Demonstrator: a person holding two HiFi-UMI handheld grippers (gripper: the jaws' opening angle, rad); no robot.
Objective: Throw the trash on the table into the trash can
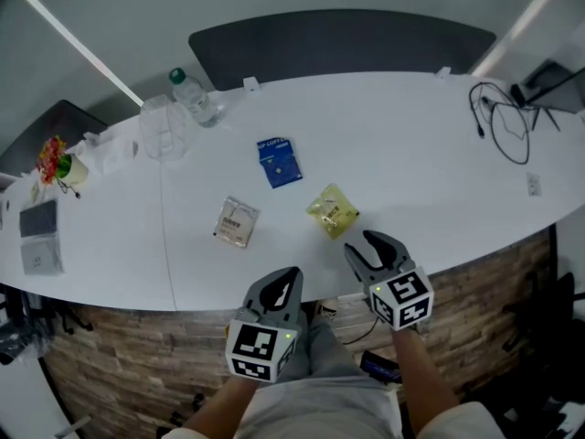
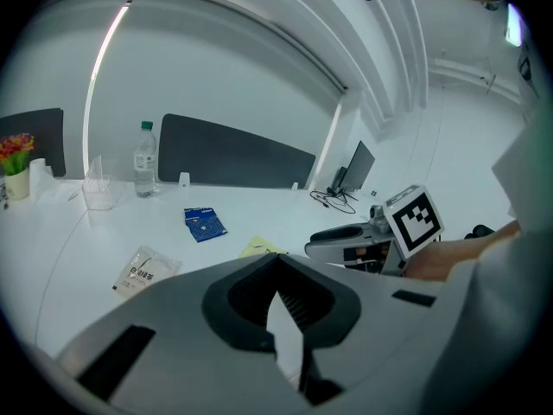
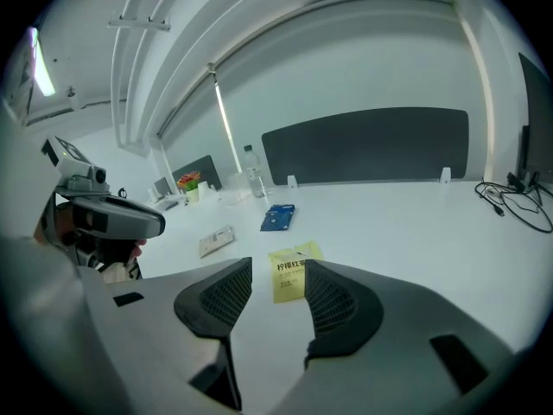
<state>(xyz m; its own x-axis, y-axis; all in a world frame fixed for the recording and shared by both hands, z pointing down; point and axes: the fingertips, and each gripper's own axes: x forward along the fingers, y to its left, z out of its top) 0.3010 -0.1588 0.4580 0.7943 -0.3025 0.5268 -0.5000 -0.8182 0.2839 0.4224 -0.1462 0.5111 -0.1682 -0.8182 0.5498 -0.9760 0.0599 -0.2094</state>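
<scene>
On the white tabletop [image 1: 411, 144] the yellow packet [image 1: 333, 210] lies at 11 o'clock of the right gripper [image 1: 373, 243], whose half-parted jaws hold nothing. The left gripper [image 1: 289, 277] is closed and empty. A blue packet [image 1: 278, 162] lies at the yellow packet's 11 o'clock, and a pale packet [image 1: 237, 220] at its 9 o'clock.

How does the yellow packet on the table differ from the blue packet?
Colour: the yellow packet is pale yellow with dark print, the blue packet deep blue with white marks. Place: the yellow packet lies close ahead of the right gripper, whose jaws stand apart; the blue packet lies farther back, nearer the bottle. Both are small flat packets lying untouched on the white table.
</scene>
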